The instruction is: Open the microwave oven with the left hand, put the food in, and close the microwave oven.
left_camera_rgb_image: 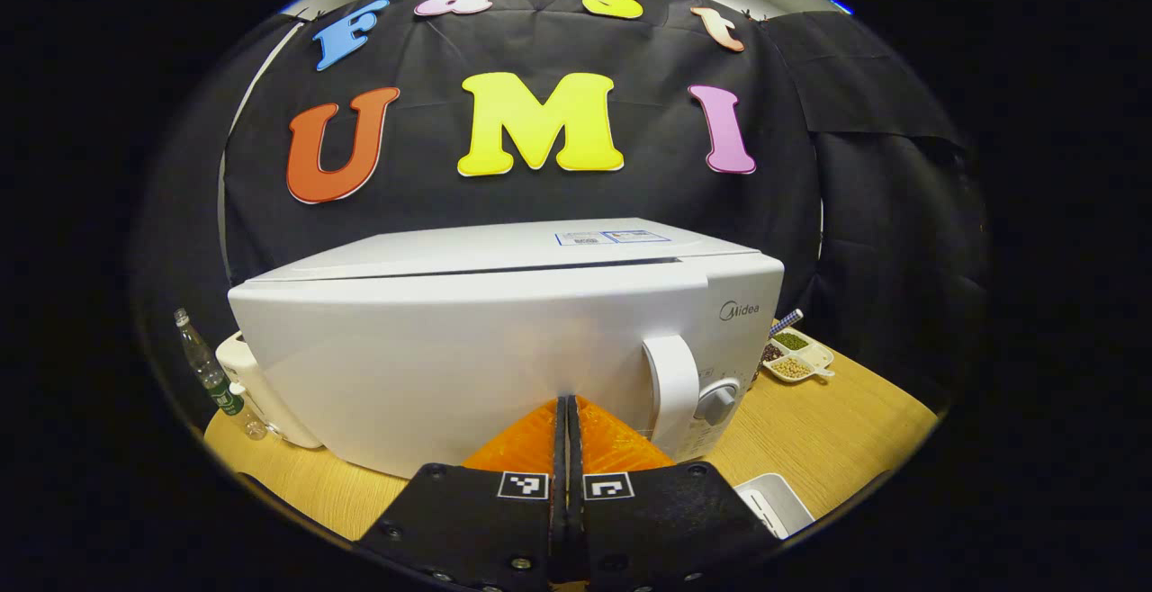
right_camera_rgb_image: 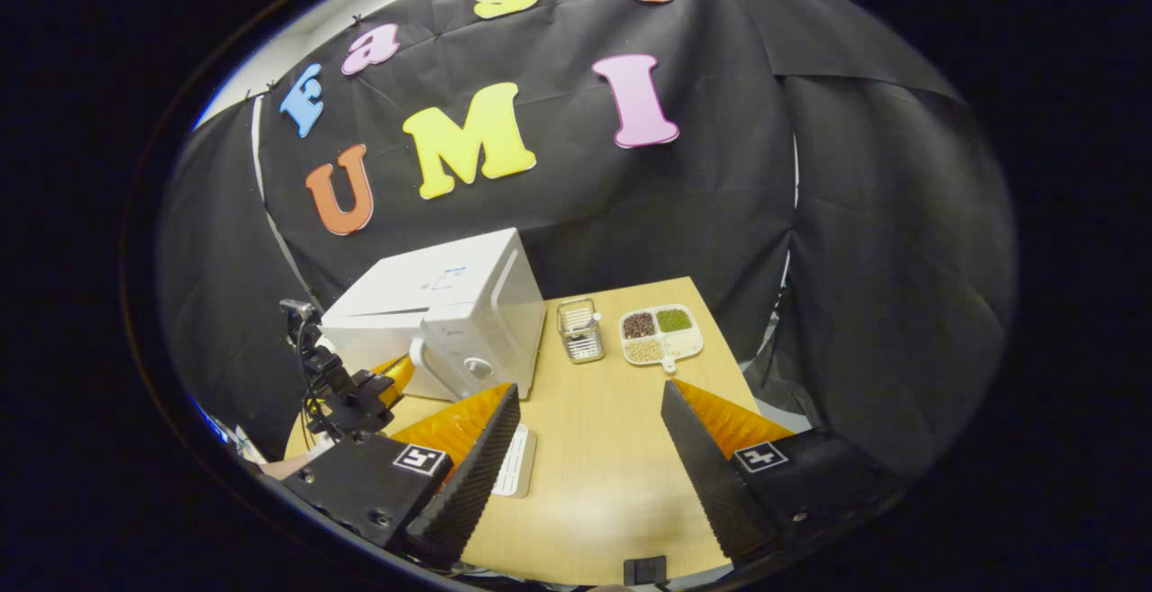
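white microwave [left_camera_rgb_image: 468, 340] door closed, just ahead of left tool [left_camera_rgb_image: 567, 408] pressed together, right tool [right_camera_rgb_image: 585, 399] spread apart

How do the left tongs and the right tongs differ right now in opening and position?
Opening: the left tongs are shut with nothing between them, while the right tongs are spread wide open.
Position: the left tongs sit close up against the closed door of the microwave, left of its handle; the right tongs hover farther back over the bare wooden table.
Shared: neither holds anything.
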`<state>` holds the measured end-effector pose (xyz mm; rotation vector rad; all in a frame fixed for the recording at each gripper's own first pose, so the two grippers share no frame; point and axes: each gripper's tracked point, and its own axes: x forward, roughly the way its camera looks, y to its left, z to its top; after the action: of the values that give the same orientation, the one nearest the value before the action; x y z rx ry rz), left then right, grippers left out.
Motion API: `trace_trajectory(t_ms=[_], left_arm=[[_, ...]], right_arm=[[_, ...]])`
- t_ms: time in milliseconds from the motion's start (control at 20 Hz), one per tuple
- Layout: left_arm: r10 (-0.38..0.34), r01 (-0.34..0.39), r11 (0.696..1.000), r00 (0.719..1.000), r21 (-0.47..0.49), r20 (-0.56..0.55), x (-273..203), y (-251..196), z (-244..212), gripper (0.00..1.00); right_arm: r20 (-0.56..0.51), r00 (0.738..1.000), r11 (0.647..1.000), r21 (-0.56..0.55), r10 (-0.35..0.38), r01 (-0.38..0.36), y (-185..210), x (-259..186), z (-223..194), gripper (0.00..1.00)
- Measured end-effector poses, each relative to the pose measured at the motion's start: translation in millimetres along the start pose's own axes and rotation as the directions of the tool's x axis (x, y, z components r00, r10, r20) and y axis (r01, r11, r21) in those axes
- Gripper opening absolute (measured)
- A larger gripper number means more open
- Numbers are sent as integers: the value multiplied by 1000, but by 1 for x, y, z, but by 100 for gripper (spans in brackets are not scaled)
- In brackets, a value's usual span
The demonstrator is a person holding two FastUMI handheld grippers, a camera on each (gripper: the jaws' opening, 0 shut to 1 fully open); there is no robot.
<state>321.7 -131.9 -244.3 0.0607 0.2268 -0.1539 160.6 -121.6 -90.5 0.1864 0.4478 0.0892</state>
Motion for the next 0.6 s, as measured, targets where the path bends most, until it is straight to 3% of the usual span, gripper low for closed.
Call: trace_trajectory(t_ms=[50, 100, 150, 200, 250, 300, 350, 600], left_arm=[[1, -1, 1000, 1000, -4, 5, 1, 0, 1, 0], [2, -2, 1000, 1000, -9, 0, 1, 0, 0, 0], [3, -3, 1000, 1000, -10, 1, 1, -1, 1, 0], [3, -3, 1000, 1000, -1, 2, 4, -1, 2, 0], [3, -3, 1000, 1000, 6, 1, 6, -1, 2, 0], [5, -5, 1000, 1000, 10, 4, 10, 0, 4, 0], [16, -16, 1000, 1000, -2, -24, 13, 1, 3, 0], [10, -10, 1000, 1000, -18, -14, 13, 0, 0, 0]], right_arm=[[-2, 1000, 1000, 2, 9, -9, 2, 2, 1, 100], [-2, 1000, 1000, 2, 13, -13, 3, 4, 2, 90], [0, 1000, 1000, 4, 17, -17, 3, 6, 3, 90], [-6, 1000, 1000, 5, 22, -22, 4, 7, 1, 100], [-11, 1000, 1000, 3, 27, -27, 5, 8, 0, 100], [-12, 1000, 1000, 2, 28, -28, 4, 7, 0, 90], [-11, 1000, 1000, 3, 27, -27, 3, 7, 1, 100], [-8, 1000, 1000, 10, 20, -20, 1, 4, 1, 100]])
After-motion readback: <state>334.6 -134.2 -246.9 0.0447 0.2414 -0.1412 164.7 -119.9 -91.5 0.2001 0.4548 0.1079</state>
